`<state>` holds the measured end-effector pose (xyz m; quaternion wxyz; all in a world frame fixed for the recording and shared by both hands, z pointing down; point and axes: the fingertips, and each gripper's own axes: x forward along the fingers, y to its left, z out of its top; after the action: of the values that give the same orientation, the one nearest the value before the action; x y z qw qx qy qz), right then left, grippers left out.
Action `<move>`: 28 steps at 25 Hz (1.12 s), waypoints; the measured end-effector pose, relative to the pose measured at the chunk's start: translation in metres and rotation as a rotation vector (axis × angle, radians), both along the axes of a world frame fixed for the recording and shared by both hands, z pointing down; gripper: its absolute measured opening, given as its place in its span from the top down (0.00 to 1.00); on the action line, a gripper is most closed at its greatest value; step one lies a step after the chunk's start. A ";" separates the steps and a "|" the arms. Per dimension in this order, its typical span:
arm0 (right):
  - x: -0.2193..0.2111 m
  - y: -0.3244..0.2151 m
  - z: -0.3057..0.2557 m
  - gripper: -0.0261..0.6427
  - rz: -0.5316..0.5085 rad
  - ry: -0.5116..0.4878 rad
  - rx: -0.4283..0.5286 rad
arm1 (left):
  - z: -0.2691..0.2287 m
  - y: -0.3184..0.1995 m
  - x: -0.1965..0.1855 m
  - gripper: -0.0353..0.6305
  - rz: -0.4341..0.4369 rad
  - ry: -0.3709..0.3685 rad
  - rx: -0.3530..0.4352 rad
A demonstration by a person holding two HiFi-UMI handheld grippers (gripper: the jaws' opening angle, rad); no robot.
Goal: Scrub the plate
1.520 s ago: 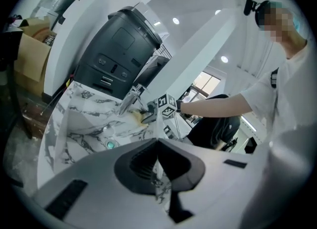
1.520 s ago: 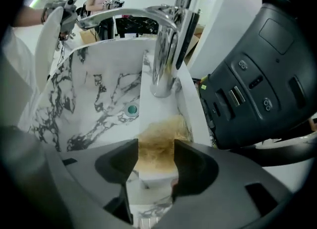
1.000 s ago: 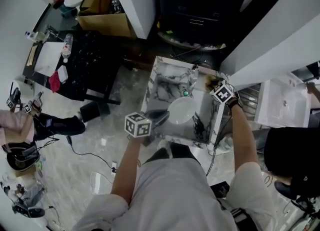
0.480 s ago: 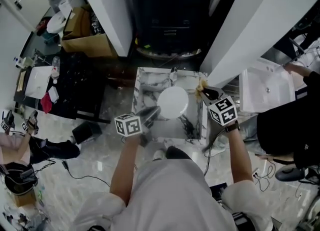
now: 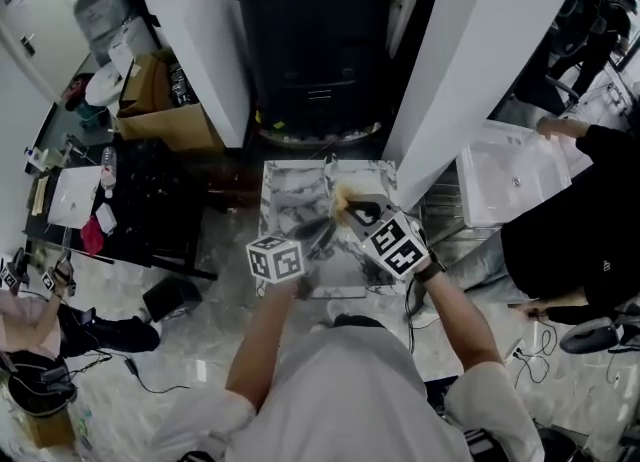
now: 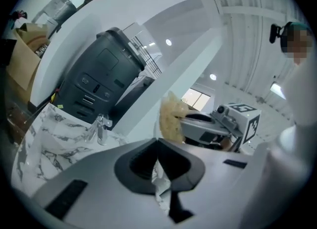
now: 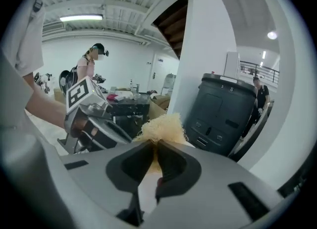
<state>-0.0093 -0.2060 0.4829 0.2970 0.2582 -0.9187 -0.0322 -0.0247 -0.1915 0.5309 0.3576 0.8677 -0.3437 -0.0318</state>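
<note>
My left gripper [image 5: 325,228] is shut on the rim of the white plate [image 6: 158,188] and holds it up above the marble table [image 5: 290,185]. The plate stands edge-on, so only a thin white sliver shows between the jaws in the left gripper view. My right gripper [image 5: 350,212] is shut on a pale yellow fibrous scrubber [image 5: 342,197]; its jaws have just been closing on it. The scrubber [image 6: 171,119] sits just right of the plate's edge, close to the left jaws. In the right gripper view the scrubber [image 7: 161,126] sticks out past the jaws, with the left gripper [image 7: 124,134] just beyond.
A big black bin [image 5: 315,40] stands behind the table between two white pillars. A small metal tap [image 6: 100,126] rises at the table's far edge. A white basin [image 5: 510,180] and a person in black [image 5: 570,220] are at the right. A cardboard box [image 5: 160,100] is at the left.
Both grippers have risen toward the head camera. The right one swung in from the table's right side to the plate with the scrubber. The plate went from flat to edge-on.
</note>
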 end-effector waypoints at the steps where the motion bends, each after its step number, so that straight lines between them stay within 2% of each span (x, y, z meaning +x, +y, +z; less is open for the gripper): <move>1: 0.000 -0.003 -0.001 0.91 0.008 0.018 0.027 | -0.002 0.002 0.004 0.92 0.007 0.005 0.003; 7: 0.037 -0.038 -0.017 0.91 0.157 0.093 0.139 | -0.014 0.010 0.000 0.92 -0.006 0.073 0.012; 12: 0.076 -0.034 0.012 0.91 0.235 0.154 0.077 | -0.024 0.005 -0.010 0.92 -0.048 0.132 0.012; 17: 0.062 0.010 0.045 0.91 0.182 0.183 0.022 | -0.033 -0.005 -0.014 0.92 -0.075 0.130 0.041; 21: 0.029 0.032 0.034 0.91 0.108 0.112 0.012 | -0.033 -0.006 -0.009 0.92 -0.062 0.094 0.046; 25: 0.007 0.027 0.002 0.91 0.072 0.143 0.137 | -0.030 0.004 0.003 0.92 -0.016 0.098 0.037; 28: 0.009 0.012 -0.017 0.91 0.073 0.161 0.206 | -0.026 0.014 0.013 0.92 0.015 0.093 0.023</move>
<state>-0.0006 -0.1940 0.4661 0.3426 0.3172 -0.8738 -0.1363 -0.0121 -0.1779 0.5051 0.3636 0.8720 -0.3195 -0.0735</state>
